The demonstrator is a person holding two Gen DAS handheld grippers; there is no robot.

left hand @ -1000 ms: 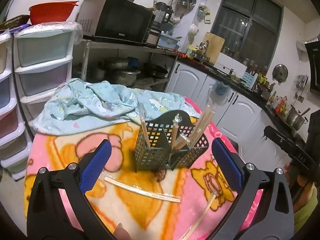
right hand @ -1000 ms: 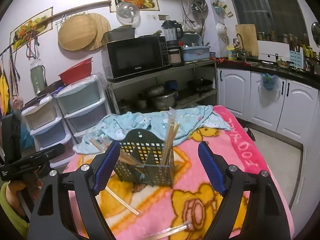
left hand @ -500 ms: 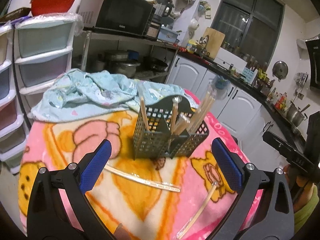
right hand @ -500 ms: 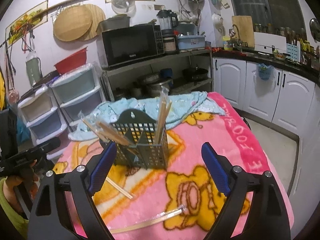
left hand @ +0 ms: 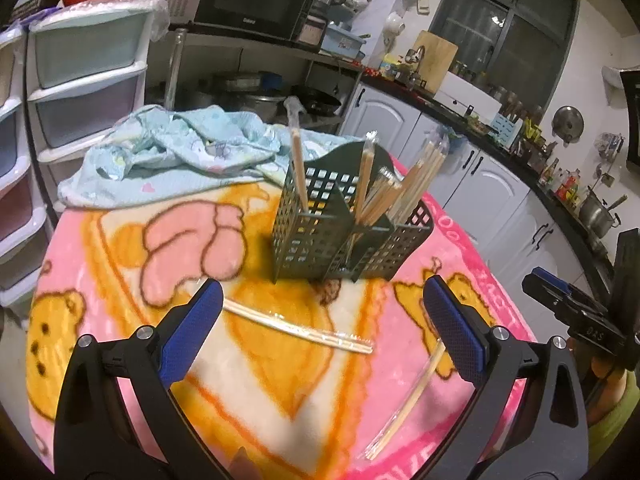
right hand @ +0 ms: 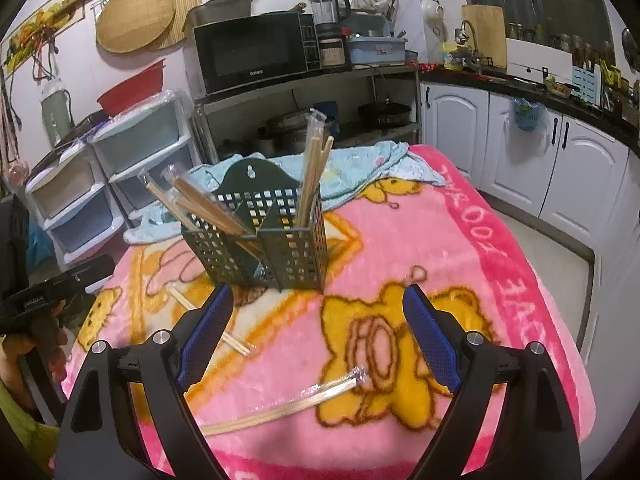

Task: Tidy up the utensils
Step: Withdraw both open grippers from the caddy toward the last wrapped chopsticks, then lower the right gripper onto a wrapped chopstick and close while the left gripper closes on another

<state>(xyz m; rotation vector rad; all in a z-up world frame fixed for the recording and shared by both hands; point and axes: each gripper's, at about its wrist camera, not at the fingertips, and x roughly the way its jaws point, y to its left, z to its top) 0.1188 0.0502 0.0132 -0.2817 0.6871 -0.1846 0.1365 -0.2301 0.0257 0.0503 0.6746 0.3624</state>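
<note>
A dark green perforated utensil holder (left hand: 344, 224) stands on the pink cartoon blanket (left hand: 120, 264), with several wrapped chopstick pairs upright in it; it also shows in the right wrist view (right hand: 264, 240). Two wrapped chopstick pairs lie on the blanket: one (left hand: 296, 328) in front of the holder, another (left hand: 408, 400) to the right of it. In the right wrist view they are the near pair (right hand: 280, 408) and the left pair (right hand: 216, 326). My left gripper (left hand: 320, 328) is open and empty above the first pair. My right gripper (right hand: 316, 340) is open and empty above the near pair.
A crumpled light blue cloth (left hand: 180, 152) lies behind the holder. Plastic drawer units (left hand: 80, 72) stand at the left, a shelf with a microwave (right hand: 256, 52) behind, white cabinets (right hand: 520, 152) at the right. The blanket's edge drops off at the right (right hand: 552, 320).
Both grippers have risen and tilted down, so the blanket and the two lying chopstick pairs show more fully. Both stay open. Nothing on the table has moved.
</note>
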